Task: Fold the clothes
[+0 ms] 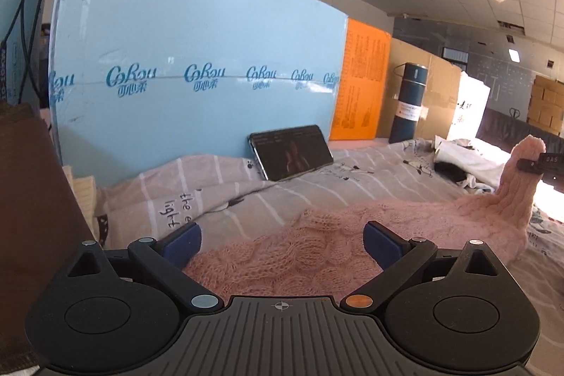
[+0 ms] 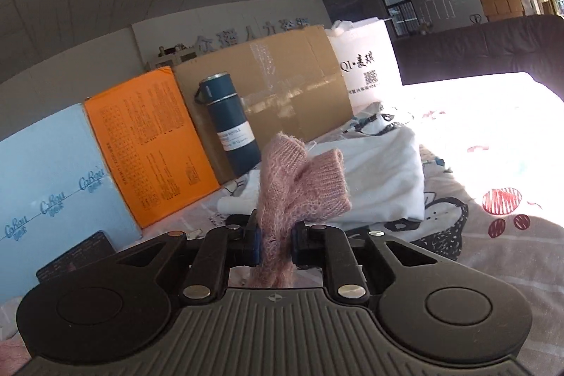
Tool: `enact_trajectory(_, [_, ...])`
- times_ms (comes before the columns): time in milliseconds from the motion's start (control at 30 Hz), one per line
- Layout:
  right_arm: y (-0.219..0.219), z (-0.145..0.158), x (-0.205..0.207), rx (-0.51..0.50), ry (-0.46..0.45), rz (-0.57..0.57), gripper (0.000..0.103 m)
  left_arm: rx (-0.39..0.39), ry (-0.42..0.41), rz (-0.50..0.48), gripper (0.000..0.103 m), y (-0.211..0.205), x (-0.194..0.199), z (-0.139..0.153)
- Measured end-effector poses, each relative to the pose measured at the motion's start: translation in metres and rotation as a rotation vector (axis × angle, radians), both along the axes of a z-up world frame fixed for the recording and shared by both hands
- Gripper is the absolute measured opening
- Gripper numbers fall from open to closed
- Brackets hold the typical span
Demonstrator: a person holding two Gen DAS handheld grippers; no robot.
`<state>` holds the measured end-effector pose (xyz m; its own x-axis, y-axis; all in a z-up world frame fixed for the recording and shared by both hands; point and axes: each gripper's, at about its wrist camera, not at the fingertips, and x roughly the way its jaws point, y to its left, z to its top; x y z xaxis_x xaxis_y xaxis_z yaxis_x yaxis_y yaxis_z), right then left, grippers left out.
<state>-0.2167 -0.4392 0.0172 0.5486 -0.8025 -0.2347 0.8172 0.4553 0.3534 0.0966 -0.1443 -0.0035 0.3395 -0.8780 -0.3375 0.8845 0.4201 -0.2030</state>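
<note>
Sweater (image 1: 292,252), pink cable knit, is seen spread loosely over the bed (image 1: 317,185), its body lying in front of the phone (image 1: 290,152) that leans on the blue panel. No clean fold line can be made out in the body; the knit lies rumpled and only partly in view, so the fold is judged unfinished. One sleeve (image 2: 299,185) is lifted clear of the bed, to the right of the phone, with its ribbed cuff flopped over. White garment (image 2: 373,178) is noted lying bunched farther right of the phone; whether it is folded cannot be told. Right gripper (image 2: 275,244) is recorded with fingers clamped on the sleeve. Left gripper (image 1: 282,240) is held low over the sweater body, fingers wide apart, nothing gripped.
</note>
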Motion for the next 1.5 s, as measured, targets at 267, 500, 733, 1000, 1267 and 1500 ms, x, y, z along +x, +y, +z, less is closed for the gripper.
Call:
enact_trajectory(267, [0.049,0.007,0.044,-0.108,0.148,0.307,0.019,-0.032,0.075,0.043,0.100,0.003,0.011,-0.004])
enact_trajectory(500, [0.080,-0.013,0.070,-0.108,0.264,0.483,0.055,-0.041,0.086,0.038,0.100,0.003,0.012,-0.005])
enact_trajectory(733, [0.086,-0.010,0.070,-0.071,0.174,0.569,0.086,-0.040,0.096,0.038,0.101,0.003,0.013,-0.006])
enact_trajectory(1000, [0.081,-0.022,0.090,0.147,0.176,0.632,0.086,-0.022,0.103,0.039,0.101,0.001,0.014,-0.008])
enact_trajectory(1267, [0.078,-0.001,0.049,0.078,-0.013,0.525,0.088,-0.011,0.110,0.041,0.101,-0.001,0.014,-0.010])
enact_trajectory(1500, [0.022,-0.031,-0.005,0.405,-0.160,0.128,0.094,-0.002,0.112,0.041,0.101,-0.002,0.014,-0.011])
